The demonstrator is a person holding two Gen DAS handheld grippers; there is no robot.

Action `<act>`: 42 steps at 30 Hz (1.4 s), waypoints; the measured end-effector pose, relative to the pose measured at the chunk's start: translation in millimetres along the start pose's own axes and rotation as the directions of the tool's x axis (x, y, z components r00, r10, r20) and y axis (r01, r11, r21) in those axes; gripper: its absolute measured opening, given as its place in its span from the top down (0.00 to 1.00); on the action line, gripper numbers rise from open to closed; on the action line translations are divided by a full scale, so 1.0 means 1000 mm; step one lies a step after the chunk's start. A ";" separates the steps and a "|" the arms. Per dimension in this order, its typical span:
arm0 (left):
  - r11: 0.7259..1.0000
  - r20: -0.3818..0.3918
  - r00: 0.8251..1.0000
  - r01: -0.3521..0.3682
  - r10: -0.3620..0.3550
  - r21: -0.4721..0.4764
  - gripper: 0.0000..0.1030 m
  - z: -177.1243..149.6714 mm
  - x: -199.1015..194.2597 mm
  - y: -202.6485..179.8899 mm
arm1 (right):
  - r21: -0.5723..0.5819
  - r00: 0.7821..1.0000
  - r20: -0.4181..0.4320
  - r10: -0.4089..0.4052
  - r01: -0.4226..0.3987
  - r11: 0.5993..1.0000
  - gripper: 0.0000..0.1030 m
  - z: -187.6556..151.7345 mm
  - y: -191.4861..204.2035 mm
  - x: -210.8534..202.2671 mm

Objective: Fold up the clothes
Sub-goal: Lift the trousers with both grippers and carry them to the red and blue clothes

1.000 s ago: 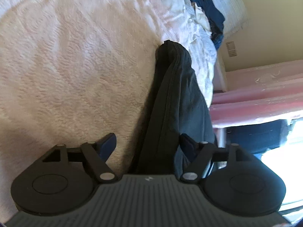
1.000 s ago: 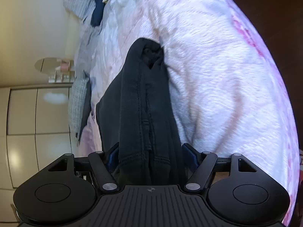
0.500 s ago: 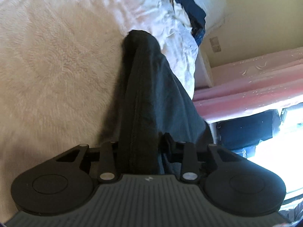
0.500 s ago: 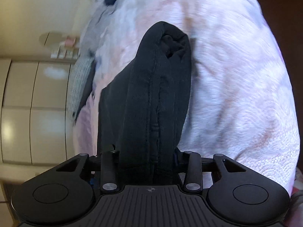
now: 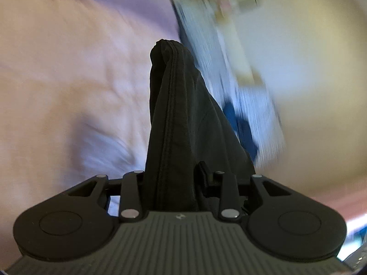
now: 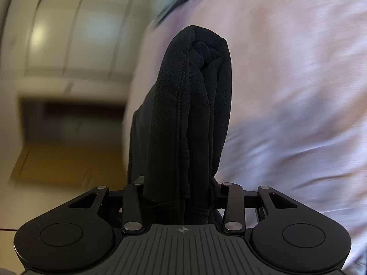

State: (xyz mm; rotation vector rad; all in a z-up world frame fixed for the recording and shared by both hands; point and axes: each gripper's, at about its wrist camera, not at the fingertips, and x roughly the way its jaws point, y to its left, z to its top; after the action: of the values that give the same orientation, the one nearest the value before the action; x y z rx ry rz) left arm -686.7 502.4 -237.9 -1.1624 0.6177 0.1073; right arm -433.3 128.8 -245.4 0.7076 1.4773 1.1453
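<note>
A black garment with stitched seams is bunched into a thick folded roll. My left gripper is shut on one end of it, and the cloth stretches forward from the jaws over the pale bedspread. My right gripper is shut on the garment's other end, which stands up as a dark hump in front of the camera. The fingertips of both grippers are hidden by the cloth. Both views are blurred by motion.
The bedspread also fills the right of the right wrist view. A striped pillow with dark blue clothes lies at the bed's right edge, beside a cream wall. White wardrobe doors and a wooden floor are on the left.
Both grippers closed on the black garment, from open a second ago. They have since swung with it, so the room now sweeps past in blur and the garment hangs off the bed.
</note>
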 end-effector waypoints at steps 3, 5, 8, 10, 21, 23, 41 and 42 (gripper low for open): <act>0.997 0.192 0.978 -0.070 0.077 -0.040 0.72 -0.005 -0.108 0.011 | -0.074 0.983 -0.163 0.089 -0.102 0.992 0.63 -0.010 0.054 0.072; 0.992 0.297 0.947 -0.112 0.125 -0.062 0.72 -0.009 -0.173 0.019 | -0.108 0.957 -0.259 0.132 -0.164 0.981 0.63 -0.022 0.090 0.124; 0.981 0.414 0.890 -0.157 0.192 -0.117 0.72 -0.008 -0.258 0.046 | -0.147 0.912 -0.377 0.161 -0.231 0.962 0.63 -0.054 0.142 0.206; 0.972 0.465 0.855 -0.177 0.228 -0.152 0.72 -0.001 -0.302 0.069 | -0.168 0.889 -0.430 0.158 -0.250 0.953 0.63 -0.082 0.172 0.258; 0.937 0.484 0.812 -0.209 0.326 -0.280 0.72 0.056 -0.391 0.207 | -0.204 0.858 -0.513 0.036 -0.163 0.965 0.63 -0.128 0.215 0.449; 0.934 0.478 0.818 -0.192 0.321 -0.300 0.72 0.059 -0.390 0.226 | -0.221 0.860 -0.510 0.014 -0.148 0.964 0.63 -0.126 0.211 0.462; 0.939 0.481 0.820 -0.185 0.310 -0.289 0.69 0.063 -0.372 0.297 | -0.345 0.885 -0.462 -0.065 -0.111 0.932 0.56 -0.128 0.164 0.541; 0.938 0.480 0.820 -0.184 0.311 -0.293 0.69 0.063 -0.374 0.296 | -0.337 0.886 -0.462 -0.051 -0.122 0.934 0.56 -0.128 0.163 0.541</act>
State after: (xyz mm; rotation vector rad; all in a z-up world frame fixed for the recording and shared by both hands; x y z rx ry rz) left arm -1087.5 766.1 -276.9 -1.2054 0.2687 0.7194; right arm -709.6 634.4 -309.9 0.2074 1.5823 1.6436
